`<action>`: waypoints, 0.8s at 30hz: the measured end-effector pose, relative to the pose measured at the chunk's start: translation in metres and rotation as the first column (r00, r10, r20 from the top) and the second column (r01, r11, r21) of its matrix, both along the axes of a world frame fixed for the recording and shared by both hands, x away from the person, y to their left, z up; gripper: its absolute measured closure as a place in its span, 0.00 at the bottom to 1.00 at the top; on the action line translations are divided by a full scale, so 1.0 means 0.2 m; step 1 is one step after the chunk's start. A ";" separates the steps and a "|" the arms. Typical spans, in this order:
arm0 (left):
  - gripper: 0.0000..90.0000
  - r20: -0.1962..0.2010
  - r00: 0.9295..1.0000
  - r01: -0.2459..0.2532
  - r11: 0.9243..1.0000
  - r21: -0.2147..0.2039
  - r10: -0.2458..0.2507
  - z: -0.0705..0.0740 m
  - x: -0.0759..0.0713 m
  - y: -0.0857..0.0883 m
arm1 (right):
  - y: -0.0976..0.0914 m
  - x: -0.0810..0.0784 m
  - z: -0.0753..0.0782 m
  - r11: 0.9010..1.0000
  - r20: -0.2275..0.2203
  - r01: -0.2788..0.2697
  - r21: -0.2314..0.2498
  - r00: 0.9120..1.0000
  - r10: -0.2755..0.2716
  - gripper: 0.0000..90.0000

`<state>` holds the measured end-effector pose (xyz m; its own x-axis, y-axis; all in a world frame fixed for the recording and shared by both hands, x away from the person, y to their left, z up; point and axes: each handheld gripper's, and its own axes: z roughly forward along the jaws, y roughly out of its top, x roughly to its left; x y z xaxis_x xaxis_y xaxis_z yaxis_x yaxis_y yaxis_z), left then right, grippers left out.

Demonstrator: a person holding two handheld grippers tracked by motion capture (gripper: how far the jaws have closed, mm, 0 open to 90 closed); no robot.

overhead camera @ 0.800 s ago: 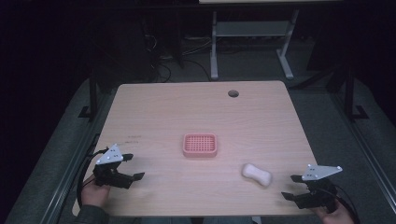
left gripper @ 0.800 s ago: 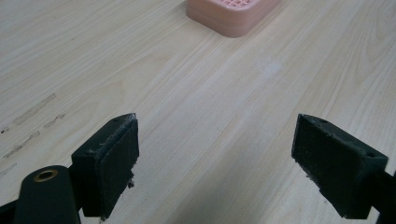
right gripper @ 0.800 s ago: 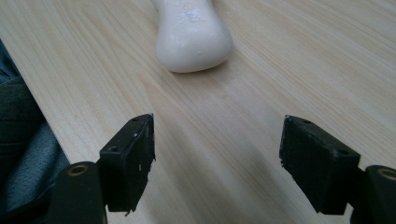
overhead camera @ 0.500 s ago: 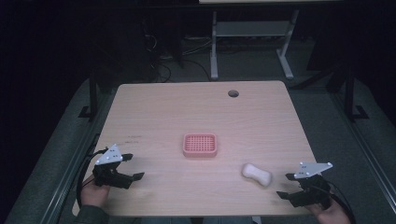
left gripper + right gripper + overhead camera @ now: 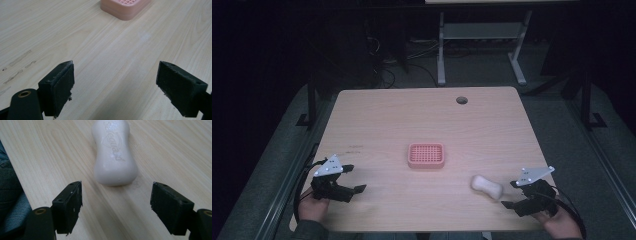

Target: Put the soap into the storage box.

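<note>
At the near edge of the wooden table (image 5: 492, 130), a person's two hands are each holding a black two-jaw gripper. The left gripper (image 5: 357, 189) is sitting over the near-left corner, its jaws standing wide apart with nothing between them; in the left gripper view the left gripper (image 5: 115, 87) is showing only bare wood grain in the gap, with a few faint scuff marks (image 5: 18, 66) lying on the table off to one side. The right gripper (image 5: 507, 204) is sitting over the near-right corner, its jaws also spread wide and gripping nothing. Just beyond its tips a white bar of soap (image 5: 486, 187) is lying flat on the table, near the jaws but apart from them; in the right gripper view the right gripper (image 5: 116, 202) is pointing along the bar, and the bar of soap (image 5: 114, 153) is stretching away lengthwise with embossed lettering facing up. A bit of dark fabric (image 5: 10, 192) is showing past the table edge in that view. Farther in, near the middle of the table, a pink soap dish (image 5: 426, 155) with a gridded top is resting, well apart from the soap and from both grippers; its near corner is showing at the top of the left gripper view (image 5: 125, 8). At the far side a round cable hole (image 5: 461, 100) is sitting in the tabletop, and beyond it a metal stand (image 5: 482, 40) is standing on the dark floor.
</note>
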<state>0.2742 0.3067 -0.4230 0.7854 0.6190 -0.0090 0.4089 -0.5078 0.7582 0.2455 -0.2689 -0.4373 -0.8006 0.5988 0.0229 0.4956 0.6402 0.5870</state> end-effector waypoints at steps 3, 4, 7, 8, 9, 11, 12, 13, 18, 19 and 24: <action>0.16 -0.001 1.000 0.002 1.000 0.003 -0.002 0.00 0.00 0.00 | 0.02 0.02 0.01 1.000 0.004 -0.017 -0.017 1.000 0.017 0.28; 0.16 0.000 1.000 0.003 1.000 0.006 -0.003 0.00 0.00 0.01 | 0.03 0.03 0.02 1.000 0.000 -0.018 -0.022 1.000 0.018 0.28; 0.16 -0.001 1.000 0.000 1.000 -0.001 0.000 0.00 0.00 0.00 | 0.05 0.04 0.03 0.999 -0.001 -0.029 -0.029 1.000 0.029 0.28; 0.16 0.000 1.000 0.004 1.000 0.003 -0.004 0.00 0.00 0.00 | 0.06 0.05 0.03 0.999 -0.004 -0.033 -0.030 0.999 0.033 0.28; 0.16 0.000 1.000 0.004 1.000 0.003 -0.004 0.00 0.00 0.00 | 0.06 0.05 0.03 0.999 -0.004 -0.033 -0.030 0.999 0.033 0.28; 0.16 0.000 1.000 0.004 1.000 0.003 -0.004 0.00 0.00 0.00 | 0.08 0.06 0.04 0.998 -0.008 -0.041 -0.037 0.999 0.041 0.28; 0.16 0.000 1.000 0.004 1.000 0.003 -0.004 0.00 0.00 0.00 | 0.09 0.07 0.04 0.998 -0.007 -0.047 -0.039 0.999 0.047 0.28; 0.16 0.001 1.000 0.004 1.000 0.002 -0.004 0.00 0.00 0.01 | 0.10 0.08 0.04 0.998 -0.013 -0.048 -0.042 0.999 0.047 0.28; 0.16 0.001 1.000 0.000 1.000 -0.002 0.000 0.00 0.00 0.01 | 0.12 0.09 0.06 0.997 -0.013 -0.063 -0.050 0.998 0.062 0.28; 0.16 0.001 1.000 0.001 1.000 -0.002 -0.001 0.00 0.00 0.01 | 0.14 0.10 0.06 0.996 -0.012 -0.070 -0.059 0.998 0.069 0.28; 0.16 0.000 1.000 0.001 1.000 -0.002 -0.001 0.00 0.00 0.01 | 0.16 0.13 0.06 0.995 -0.020 -0.076 -0.072 0.997 0.074 0.28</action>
<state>0.2747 0.3078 -0.4230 0.7858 0.6184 -0.0102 0.4087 -0.5068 0.7590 0.2707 -0.2363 -0.4248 -0.8432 0.5376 -0.0043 0.4543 0.7167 0.5291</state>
